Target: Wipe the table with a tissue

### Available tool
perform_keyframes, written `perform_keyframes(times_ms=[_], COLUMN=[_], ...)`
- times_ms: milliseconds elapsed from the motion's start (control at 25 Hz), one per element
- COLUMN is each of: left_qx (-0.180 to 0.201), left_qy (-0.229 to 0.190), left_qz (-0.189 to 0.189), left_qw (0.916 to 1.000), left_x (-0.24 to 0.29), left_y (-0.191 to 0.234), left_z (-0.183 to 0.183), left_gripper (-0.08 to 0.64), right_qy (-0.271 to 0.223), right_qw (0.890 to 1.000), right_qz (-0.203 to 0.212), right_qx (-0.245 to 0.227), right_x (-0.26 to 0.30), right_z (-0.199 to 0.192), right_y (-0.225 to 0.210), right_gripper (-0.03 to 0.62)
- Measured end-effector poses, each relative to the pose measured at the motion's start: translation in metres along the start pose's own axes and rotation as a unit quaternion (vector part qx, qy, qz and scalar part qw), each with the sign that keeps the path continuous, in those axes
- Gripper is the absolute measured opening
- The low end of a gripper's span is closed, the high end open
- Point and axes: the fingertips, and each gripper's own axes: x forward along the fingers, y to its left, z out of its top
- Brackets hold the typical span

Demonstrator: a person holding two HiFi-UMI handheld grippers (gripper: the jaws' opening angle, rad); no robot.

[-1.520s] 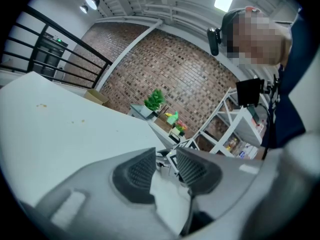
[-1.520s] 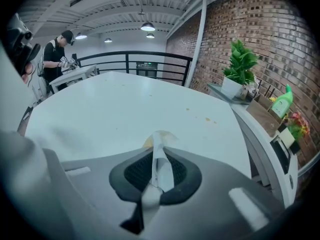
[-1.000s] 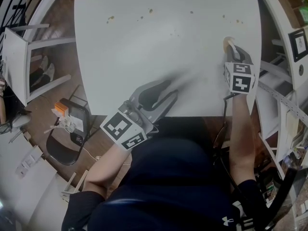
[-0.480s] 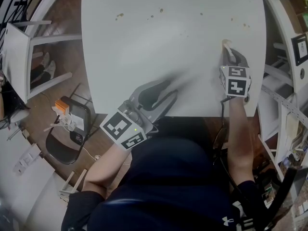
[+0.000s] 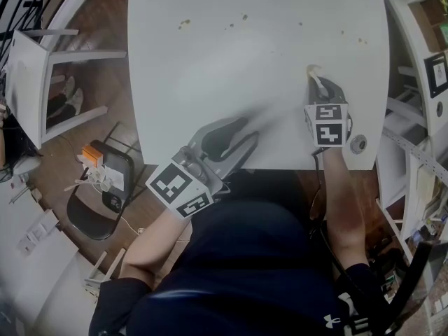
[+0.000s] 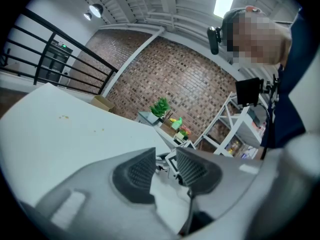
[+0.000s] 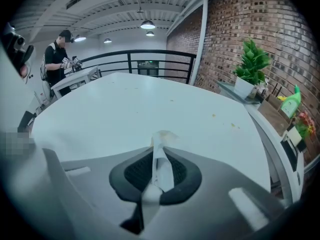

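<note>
The right hand-held gripper (image 5: 316,82) is shut tight on the tissue (image 7: 160,156). The white strip is pinched flat between the dark ribbed pads, and its crumpled, faintly brown-stained end (image 5: 312,70) sticks out past the jaw tips. That gripper slants down at the white bench (image 5: 245,54), on the right side of the top and a little way in from the near edge. The tissue's tip lies right at the surface, though I cannot tell if it presses on it. The left hand-held gripper (image 5: 241,130) lies low over the near edge of the bench, well apart from the other. Its jaws stand partly apart with nothing between them (image 6: 165,165). Small brownish crumbs (image 5: 184,24) dot the far side of the top, with a few more (image 5: 362,40) toward the far right corner. A small round grey thing (image 5: 358,143) sits at the near right corner, just beside the right hand-held gripper's marker cube.
</note>
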Motion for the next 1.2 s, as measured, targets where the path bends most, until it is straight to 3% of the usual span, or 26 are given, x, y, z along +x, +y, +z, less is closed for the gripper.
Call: perform_keyframes(times_ms=[280, 640, 760, 840, 920, 1080, 1200], left_qx=[0.005, 0.019, 0.024, 0.027, 0.028, 0.039, 0.050], left_qy=[-0.001, -0.007, -0.008, -0.009, -0.010, -0.024, -0.040], left_qz=[0.001, -0.005, -0.004, -0.002, 0.000, 0.012, 0.025], left_qw=[1.0000, 0.9998, 0.9997, 0.9996, 0.9996, 0.9989, 0.9977], left_x=[-0.008, -0.005, -0.004, -0.002, 0.000, 0.006, 0.009], left_y=[-0.001, -0.016, -0.019, -0.022, -0.027, -0.036, -0.046], left_z=[0.001, 0.002, 0.001, 0.001, 0.000, 0.006, 0.013], left_gripper=[0.128, 0.127, 0.127, 0.128, 0.127, 0.128, 0.129], right_qy=[-0.008, -0.075, -0.113, -0.145, -0.177, -0.241, -0.279], right_qw=[0.999, 0.992, 0.982, 0.969, 0.948, 0.889, 0.843], right_qz=[0.044, 0.104, 0.136, 0.172, 0.214, 0.301, 0.367], right_qx=[-0.005, 0.021, 0.059, 0.102, 0.153, 0.247, 0.279], right_x=[0.000, -0.034, -0.053, -0.070, -0.091, -0.134, -0.165], right_z=[-0.004, 0.020, 0.033, 0.045, 0.056, 0.079, 0.093], right_y=[0.029, 0.055, 0.057, 0.057, 0.056, 0.049, 0.050], right_gripper=[0.012, 0.012, 0.012, 0.012, 0.012, 0.012, 0.012])
